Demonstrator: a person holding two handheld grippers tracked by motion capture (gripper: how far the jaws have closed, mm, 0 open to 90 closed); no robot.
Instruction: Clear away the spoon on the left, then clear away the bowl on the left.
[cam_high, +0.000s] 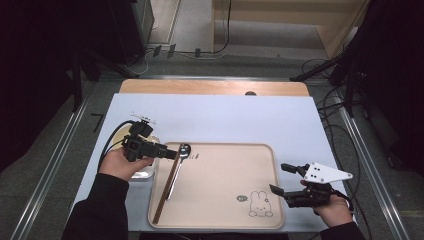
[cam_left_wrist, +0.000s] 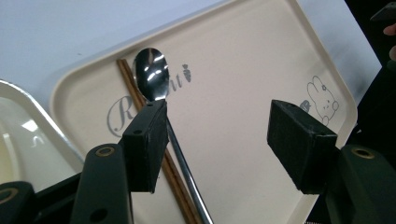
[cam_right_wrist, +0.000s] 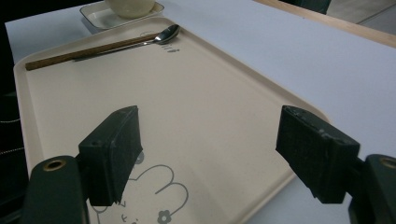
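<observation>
Black jaws of the left gripper (cam_left_wrist: 219, 144) stand wide and empty above the spoon (cam_left_wrist: 152, 77), which lies beside the chopsticks (cam_high: 166, 186) along the tray's (cam_high: 225, 200) left edge. Placing looks done; next, a retreat. The right gripper (cam_right_wrist: 219, 154) gapes empty too.

- The left gripper (cam_left_wrist: 217, 144) has its two black jaws spread wide — nothing between the pads.
- The spoon (cam_left_wrist: 152, 79) lies on the tray (cam_left_wrist: 243, 70), its shiny bowl just above the left pad, its handle passing behind that pad.
- The chopsticks (cam_left_wrist: 140, 105) lie alongside the spoon, on its outer side.
- A rabbit drawing (cam_left_wrist: 323, 99) sits above the right pad.
- A white dish (cam_left_wrist: 23, 135) lies off the tray, beyond the left jaw.
</observation>
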